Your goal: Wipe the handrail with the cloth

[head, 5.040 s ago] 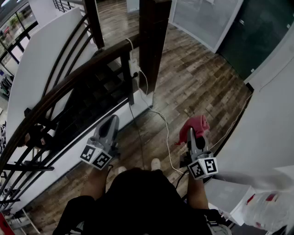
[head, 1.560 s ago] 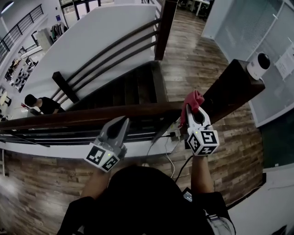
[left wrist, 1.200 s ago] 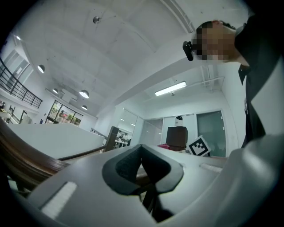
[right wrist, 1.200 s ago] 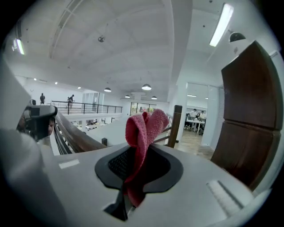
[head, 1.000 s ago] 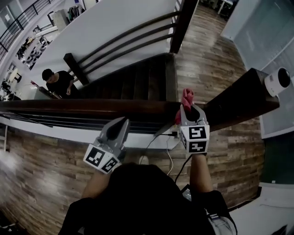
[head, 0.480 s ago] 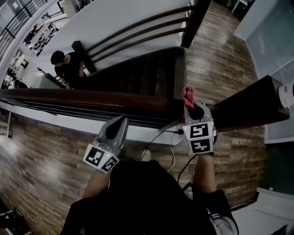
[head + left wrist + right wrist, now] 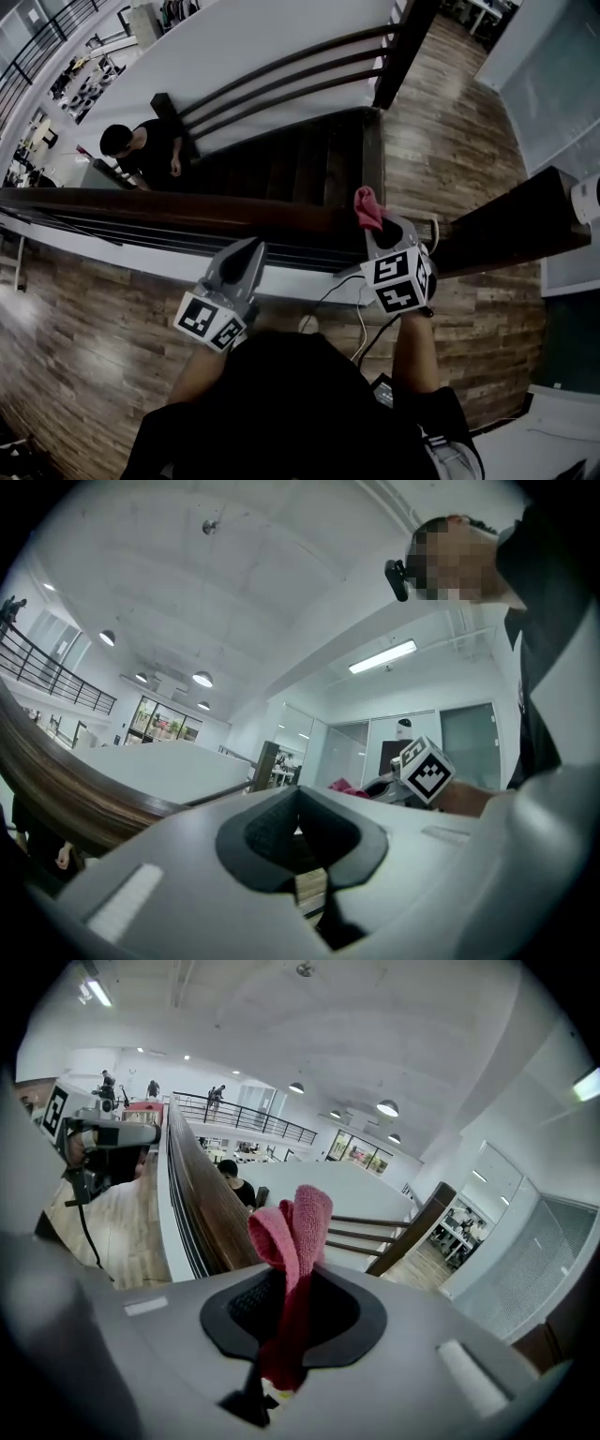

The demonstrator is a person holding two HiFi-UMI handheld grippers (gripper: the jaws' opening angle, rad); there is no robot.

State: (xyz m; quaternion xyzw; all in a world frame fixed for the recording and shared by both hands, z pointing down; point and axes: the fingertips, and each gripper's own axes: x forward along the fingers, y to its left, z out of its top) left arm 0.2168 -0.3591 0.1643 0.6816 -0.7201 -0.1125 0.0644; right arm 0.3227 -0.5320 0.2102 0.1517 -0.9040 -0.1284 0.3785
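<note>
The dark wooden handrail (image 7: 187, 210) runs across the head view from the left edge to a thick post (image 7: 502, 228). My right gripper (image 7: 378, 225) is shut on a pink cloth (image 7: 367, 207), which sits over the rail's right end beside the post. In the right gripper view the cloth (image 7: 294, 1232) sticks up folded from the right gripper (image 7: 286, 1321), with the handrail (image 7: 208, 1206) stretching away to the left. My left gripper (image 7: 249, 251) hangs just short of the rail, shut and holding nothing. In its own view the left gripper (image 7: 300, 841) has the handrail (image 7: 52, 794) on its left.
Dark stairs (image 7: 300, 164) descend beyond the rail, where a person in black (image 7: 141, 148) stands at a lower level. A white cable (image 7: 342, 286) trails over the wooden floor (image 7: 84, 347) under the rail. A white camera (image 7: 587, 199) sits on the post.
My right gripper has carried the cloth slightly left and down onto the rail's end by the post. The left gripper has stayed put, still shut and holding nothing.
</note>
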